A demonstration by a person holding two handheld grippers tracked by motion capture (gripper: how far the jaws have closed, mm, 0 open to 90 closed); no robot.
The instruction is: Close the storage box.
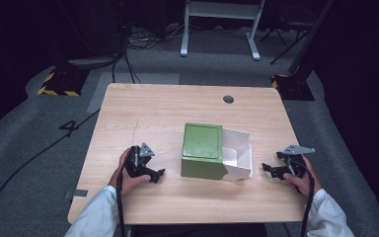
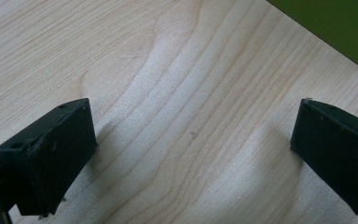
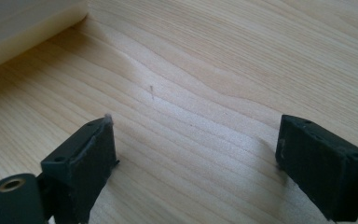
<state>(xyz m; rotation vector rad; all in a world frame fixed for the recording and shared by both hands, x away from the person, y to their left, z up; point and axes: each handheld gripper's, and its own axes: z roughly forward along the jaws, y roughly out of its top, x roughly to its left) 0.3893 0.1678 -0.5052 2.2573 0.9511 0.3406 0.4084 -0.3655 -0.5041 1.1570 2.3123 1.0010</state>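
While both tools rest low on the worktop (image 1: pixel 143 106), the box (image 1: pixel 202 150) stands between them, nearer the left tool (image 1: pixel 157 174) than the right tool (image 1: pixel 268 169). It is green, with a flat lid-like top, and a white tray (image 1: pixel 239 153) juts out of its side toward the right tool, touching the green shell and lying on the wood.

From the left tool the box sits just ahead and to the right, apart from the jaws; in the left gripper view a green corner (image 2: pixel 335 28) shows at the upper right, beyond the right-hand jaw. That tool's jaws stand spread wide, with bare wood grain between them and nothing pinched.

From the right tool the tray lies ahead and to the left, near but not touching; in the right gripper view a pale wall (image 3: pixel 23 28) crosses the upper left corner. This tool's jaws are likewise spread wide over bare wood, holding nothing.

Each tool is gripped by a hand in a white sleeve, with a black cable trailing back along the forearm. A grey three-cornered plate tops each tool. Past the far edge of the worktop lies grey floor (image 1: pixel 29 143) with cables.
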